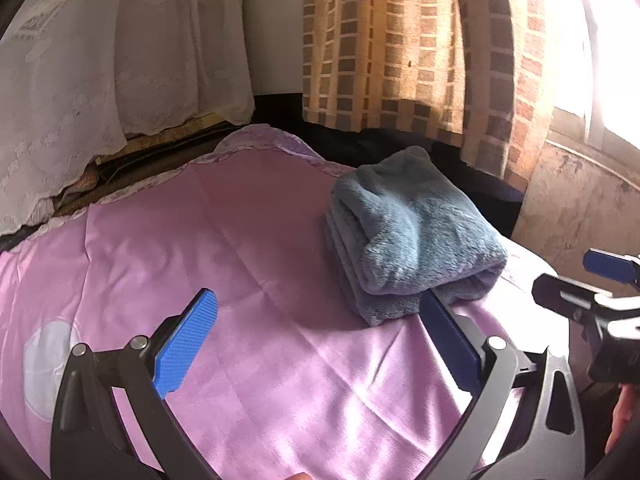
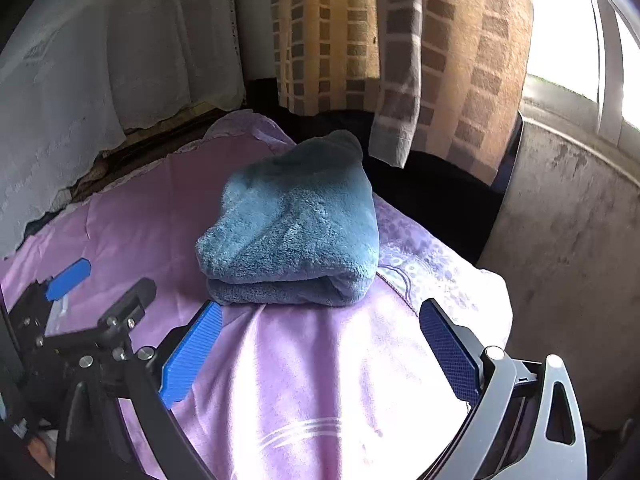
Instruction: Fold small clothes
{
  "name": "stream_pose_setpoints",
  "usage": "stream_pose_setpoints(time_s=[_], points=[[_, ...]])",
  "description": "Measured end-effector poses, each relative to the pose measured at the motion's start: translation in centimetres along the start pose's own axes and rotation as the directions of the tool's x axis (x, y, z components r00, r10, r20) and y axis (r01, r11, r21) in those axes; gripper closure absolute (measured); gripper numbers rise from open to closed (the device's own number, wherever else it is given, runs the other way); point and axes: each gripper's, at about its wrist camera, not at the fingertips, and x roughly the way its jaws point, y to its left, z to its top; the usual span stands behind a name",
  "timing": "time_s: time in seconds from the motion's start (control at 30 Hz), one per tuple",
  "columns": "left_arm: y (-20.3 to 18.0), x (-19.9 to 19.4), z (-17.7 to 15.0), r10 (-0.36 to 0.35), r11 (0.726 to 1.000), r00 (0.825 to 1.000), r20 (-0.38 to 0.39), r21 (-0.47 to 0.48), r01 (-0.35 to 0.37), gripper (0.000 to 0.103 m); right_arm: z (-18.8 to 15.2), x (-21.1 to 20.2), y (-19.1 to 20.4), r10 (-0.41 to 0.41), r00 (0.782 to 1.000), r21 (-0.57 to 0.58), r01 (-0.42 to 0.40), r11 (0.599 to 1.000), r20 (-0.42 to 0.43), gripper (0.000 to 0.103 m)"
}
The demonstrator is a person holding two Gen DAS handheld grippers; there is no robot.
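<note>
Both grippers, left gripper (image 1: 316,340) and right gripper (image 2: 320,344), stood wide open and held nothing. A blue fleece garment (image 2: 292,228) lay folded into a compact bundle on the pink sheet (image 1: 200,240), just ahead of them. Folding appeared complete; judged next: withdraw, or fetch another garment.

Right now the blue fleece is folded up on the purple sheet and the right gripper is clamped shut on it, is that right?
Not quite. The blue fleece is folded on the purple sheet, but the right gripper is open and holds nothing: in the right wrist view its blue pads stand wide apart, just short of the bundle. The left gripper is open too.
</note>
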Motion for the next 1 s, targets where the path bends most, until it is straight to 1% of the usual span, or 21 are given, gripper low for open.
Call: stream_pose_setpoints(time_s=[0.13,0.3,0.4,0.7,0.9,1.0], points=[[-1.1,-0.5,0.0,-0.008,0.999,1.000,0.003,0.036,0.008,0.004,-0.1,-0.4,-0.1,-0.007,1.000,-0.015,0.007,1.000,0.027,0.004],[-1.8,-1.1,0.1,-0.009,0.998,1.000,0.012,0.064,0.008,0.004,-0.3,-0.6,-0.1,0.001,1.000,-0.029,0.000,1.000,0.024,0.004],[-2.1,-1.4,0.1,-0.013,0.997,1.000,0.019,0.074,0.012,0.004,-0.2,-0.9,-0.2,-0.009,1.000,-0.046,0.010,0.999,0.023,0.004],[-1.5,-1.5,0.3,-0.034,0.998,0.999,0.006,0.044,0.034,0.004,-0.3,-2.9,0.2,-0.039,0.998,-0.141,0.044,0.989,0.043,0.004],[-1.5,-1.6,0.3,-0.031,0.999,0.999,0.006,0.043,0.031,0.004,-1.2,-3.4,0.8,-0.014,0.999,-0.166,0.022,0.986,0.047,0.004],[-1.6,-1.7,0.4,-0.037,0.998,0.999,0.007,0.045,0.036,0.004,-1.3,-3.4,0.8,-0.005,0.999,-0.156,0.013,0.988,0.054,0.004]])
